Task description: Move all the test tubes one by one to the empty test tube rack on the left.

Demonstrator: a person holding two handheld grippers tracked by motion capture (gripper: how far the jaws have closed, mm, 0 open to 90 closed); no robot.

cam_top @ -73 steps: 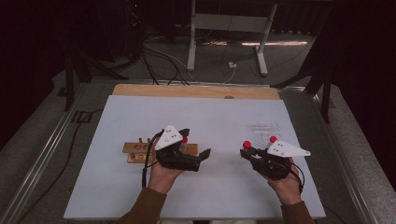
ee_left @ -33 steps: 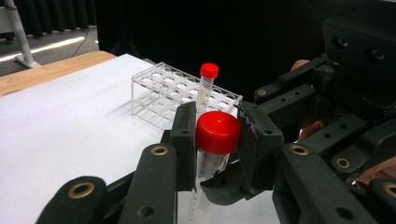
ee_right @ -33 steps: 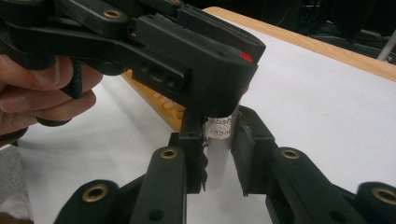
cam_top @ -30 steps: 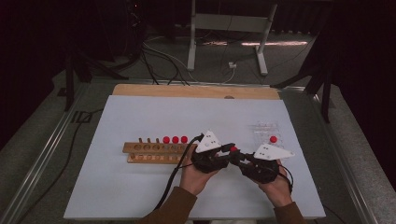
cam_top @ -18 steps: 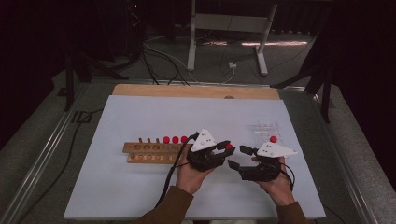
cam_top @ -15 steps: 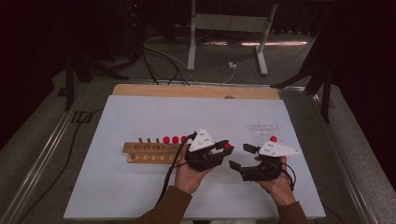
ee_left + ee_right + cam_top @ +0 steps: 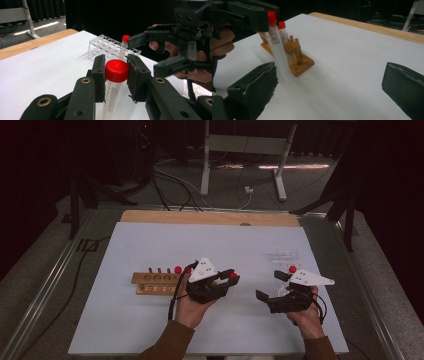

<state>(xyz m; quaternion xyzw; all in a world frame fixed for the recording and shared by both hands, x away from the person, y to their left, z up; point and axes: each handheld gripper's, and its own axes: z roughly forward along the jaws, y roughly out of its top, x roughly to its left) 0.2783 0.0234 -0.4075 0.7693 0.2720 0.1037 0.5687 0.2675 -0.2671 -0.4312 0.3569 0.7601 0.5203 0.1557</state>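
Your grippers have drawn apart since a sec ago, right gripper jaws just sprung wide, empty, while left gripper clamps the red-capped tube mid-frame; w/ only the cap pinched, it could swing, miss the clear rack.

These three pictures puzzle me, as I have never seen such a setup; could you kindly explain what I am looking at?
A person at a white table holds a hand-operated two-jaw gripper in each hand. The high view looks down from above; the other two come from cameras riding on each gripper, looking along its black jaws. The left gripper is shut on a red-capped tube, held just under its cap. The right gripper has just been opening; its jaws stand wide with nothing between them. On the table are a wooden rack with more red-capped tubes, and a clear plastic rack with one tube standing in it.
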